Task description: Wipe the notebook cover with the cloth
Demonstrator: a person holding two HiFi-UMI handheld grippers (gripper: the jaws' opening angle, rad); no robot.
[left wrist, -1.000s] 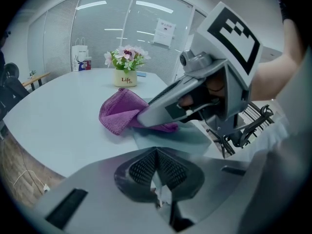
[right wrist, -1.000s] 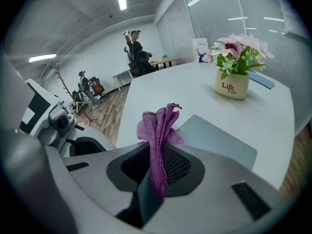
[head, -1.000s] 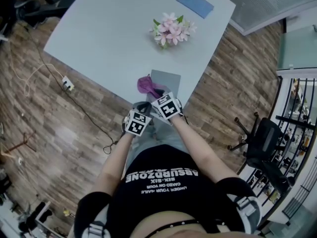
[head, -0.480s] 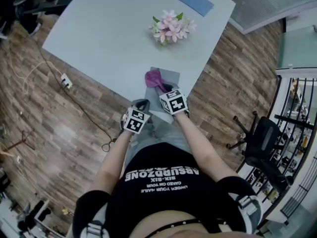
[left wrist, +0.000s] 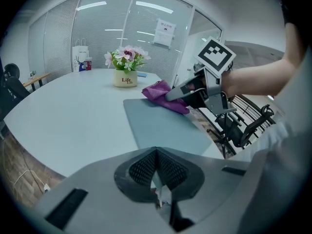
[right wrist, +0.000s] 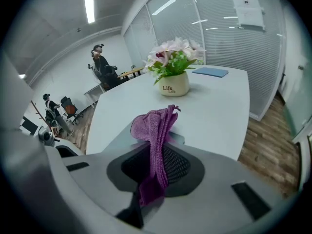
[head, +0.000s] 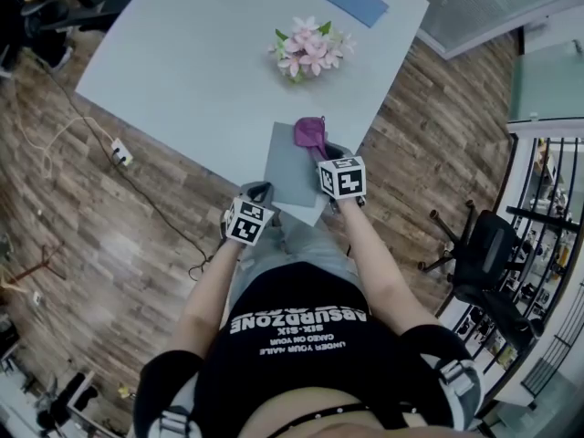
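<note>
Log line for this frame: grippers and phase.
phase: wiping cover | left gripper: shut on notebook, near corner | right gripper: shut on cloth | cloth: on cover's far right corner

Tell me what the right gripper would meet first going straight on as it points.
Probably the flower pot: the right gripper, shut on the cloth, points across the table at it; depth is unclear.

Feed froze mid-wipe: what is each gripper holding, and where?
Right gripper pinches the purple cloth partway along, bunched end sticking out. Left gripper clamps the grey notebook at its near corner.
</note>
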